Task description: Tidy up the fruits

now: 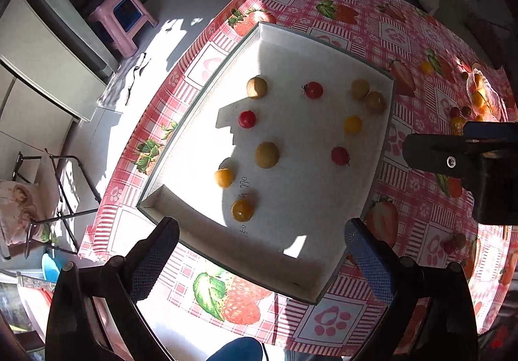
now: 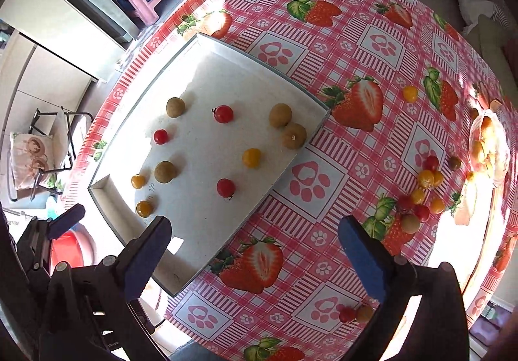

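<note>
Left gripper (image 1: 261, 250): hung over the near edge of the tray with its fingers spread wide and nothing between them, probably because it had no fruit to carry at this moment.
Tray (image 2: 106, 187): a shallow white box lay on the left part of the table; its low walls would stop round fruit rolling off.
Fruit in the tray: ten pieces lay spread out and mostly apart, seemingly set down one at a time. They included a brown fruit (image 2: 175, 107) towards the far left, a red tomato (image 2: 223, 114) near the middle, two brown ones touching by the right wall (image 2: 293, 135), and a yellow tomato (image 2: 144, 208) at the near end.
Sorting: the colours looked mixed in the tray, so grouping by kind seemed not yet done.
Right gripper (image 2: 255, 249): hovered above the tablecloth (image 2: 356, 47) just right of the tray, fingers wide apart and empty, likely placed between the tray and the remaining pile.
Loose fruit: a cluster of red and yellow tomatoes (image 2: 425, 179) lay well right of the tray; one yellow one (image 2: 410, 93) sat alone farther back.
Plastic bag (image 2: 489, 147): lay at the far right edge with more fruit inside, likely the source.
</note>
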Motion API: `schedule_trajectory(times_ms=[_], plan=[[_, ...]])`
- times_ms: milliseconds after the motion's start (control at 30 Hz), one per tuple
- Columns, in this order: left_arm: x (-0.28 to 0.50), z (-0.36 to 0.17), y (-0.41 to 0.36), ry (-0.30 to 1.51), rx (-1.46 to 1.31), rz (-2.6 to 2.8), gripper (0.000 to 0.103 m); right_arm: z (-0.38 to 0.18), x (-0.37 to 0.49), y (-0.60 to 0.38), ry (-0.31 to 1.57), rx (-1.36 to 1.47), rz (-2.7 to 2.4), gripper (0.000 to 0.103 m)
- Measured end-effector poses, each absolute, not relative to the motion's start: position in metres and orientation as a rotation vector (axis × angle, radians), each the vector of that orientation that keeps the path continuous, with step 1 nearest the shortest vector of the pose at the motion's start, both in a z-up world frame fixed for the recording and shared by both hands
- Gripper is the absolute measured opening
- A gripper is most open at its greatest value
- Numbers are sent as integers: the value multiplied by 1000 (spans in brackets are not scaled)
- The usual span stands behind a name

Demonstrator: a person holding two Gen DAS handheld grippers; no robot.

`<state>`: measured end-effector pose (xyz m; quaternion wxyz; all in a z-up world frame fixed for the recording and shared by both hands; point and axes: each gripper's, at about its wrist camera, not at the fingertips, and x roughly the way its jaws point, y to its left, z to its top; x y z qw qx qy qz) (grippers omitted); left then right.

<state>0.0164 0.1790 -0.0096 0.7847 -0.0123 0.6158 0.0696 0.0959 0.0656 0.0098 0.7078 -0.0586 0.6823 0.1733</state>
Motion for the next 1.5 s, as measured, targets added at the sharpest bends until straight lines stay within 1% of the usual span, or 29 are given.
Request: schedule_trajectory(times_ms=[367, 767, 1500], plan=[[-12, 7, 165, 1336, -46, 195, 103, 29, 72, 62, 1485, -193, 418, 103], [-20, 18, 157, 1317, 5, 177, 103, 43, 56, 56, 1459, -225, 401, 103], [-17, 8, 165, 1349, 30, 153, 103, 41, 52, 59, 1472, -234, 378, 103]])
